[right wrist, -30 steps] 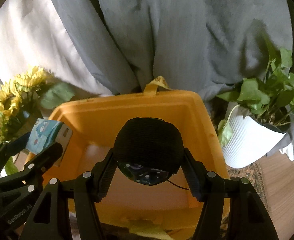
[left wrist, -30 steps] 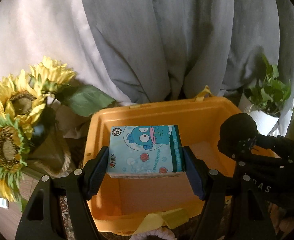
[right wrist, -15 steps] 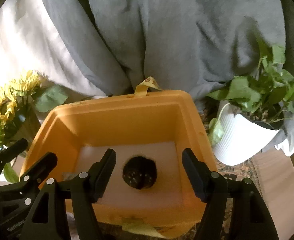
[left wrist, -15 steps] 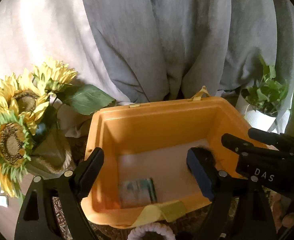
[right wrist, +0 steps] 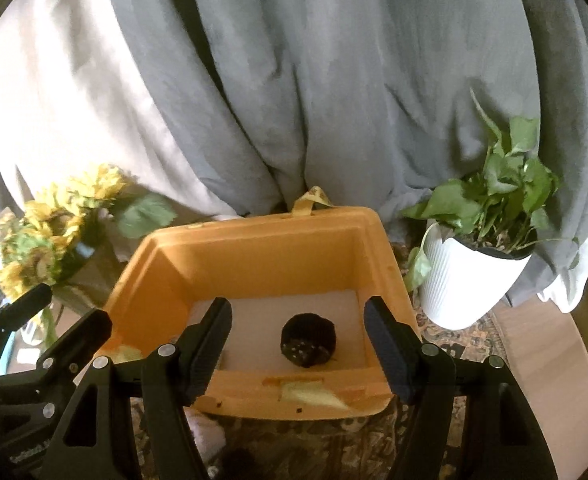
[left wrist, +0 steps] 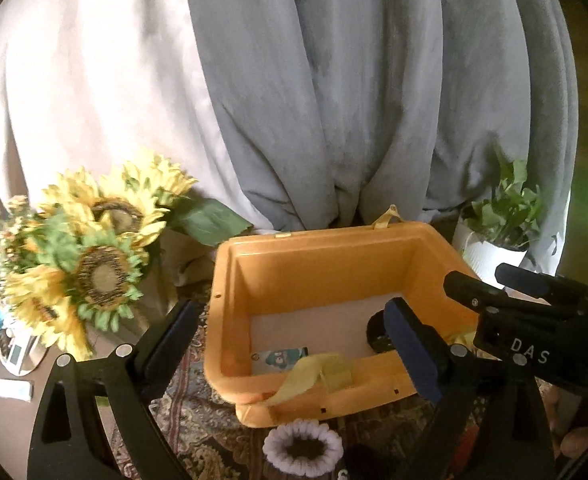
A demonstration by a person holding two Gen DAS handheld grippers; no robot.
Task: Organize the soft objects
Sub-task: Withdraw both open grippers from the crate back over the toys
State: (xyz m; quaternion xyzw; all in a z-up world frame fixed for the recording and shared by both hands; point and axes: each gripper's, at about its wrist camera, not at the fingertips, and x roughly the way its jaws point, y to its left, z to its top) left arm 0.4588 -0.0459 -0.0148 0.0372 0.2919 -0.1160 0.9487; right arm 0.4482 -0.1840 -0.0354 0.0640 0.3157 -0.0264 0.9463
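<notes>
An orange bin (left wrist: 318,256) (right wrist: 253,248) stands on a patterned rug. A blue cartoon tissue pack (left wrist: 279,358) lies on its white floor at the near left. A round black soft object (right wrist: 308,340) (left wrist: 376,334) lies on the floor at the right. My left gripper (left wrist: 294,352) is open and empty, held back above the bin's near edge. My right gripper (right wrist: 298,348) is open and empty, above the near edge, with the black object seen between its fingers. A fuzzy lilac scrunchie (left wrist: 302,446) lies on the rug in front of the bin.
Sunflowers in a vase (left wrist: 93,264) (right wrist: 49,236) stand left of the bin. A potted plant in a white pot (right wrist: 474,280) (left wrist: 494,240) stands to its right. Grey and white cloth (left wrist: 294,80) hangs behind. Small items lie on the wood floor at far left (left wrist: 13,360).
Both grippers opened and dropped their loads: the tissue pack and the black object now lie in the bin. Both grippers have since drawn back and up from the bin.
</notes>
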